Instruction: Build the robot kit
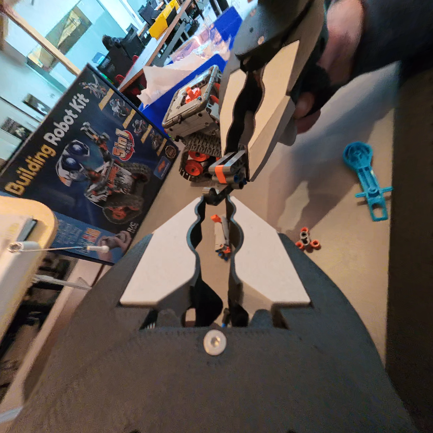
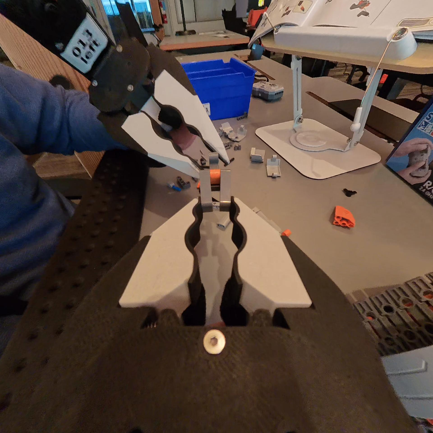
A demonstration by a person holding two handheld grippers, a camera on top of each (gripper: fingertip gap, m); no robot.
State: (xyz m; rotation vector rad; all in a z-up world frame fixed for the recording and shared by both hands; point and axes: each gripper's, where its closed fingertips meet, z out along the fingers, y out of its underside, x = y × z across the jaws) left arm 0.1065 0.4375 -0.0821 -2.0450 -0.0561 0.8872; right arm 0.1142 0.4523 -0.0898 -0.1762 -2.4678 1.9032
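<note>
Gray-and-orange brick assembly (image 2: 214, 185): it is held above the gray table (image 2: 304, 246) between the two grippers, which meet tip to tip. The right gripper (image 2: 215, 206) is clenched on the assembly's two gray beams, with one orange piece between them. The left gripper (image 1: 214, 199) is closed on the black connector end of the same assembly. A white tag with black characters (image 2: 84, 49) sits on the left gripper's body. One tracked robot model (image 1: 194, 117), gray with orange wheels, stands just behind the held assembly. Beside it leans one dark blue kit box (image 1: 89, 152) printed with large yellow and white lettering, a red badge and robot pictures. One teal brick tool (image 1: 365, 178) lies well apart on the table, and one small orange-and-gray connector cluster (image 1: 307, 241) lies nearer. One short gray sub-assembly (image 1: 221, 234) lies below the left gripper's fingers. In the right wrist view there is one blue bin (image 2: 220, 86) with a small white label and one gray battery unit (image 2: 267, 90). One white book stand (image 2: 316, 145) carries an open instruction booklet (image 2: 304, 9). One orange curved brick (image 2: 343, 216), one small black pin (image 2: 349, 192) and two light gray panels (image 2: 273, 166) lie near the stand's base.
</note>
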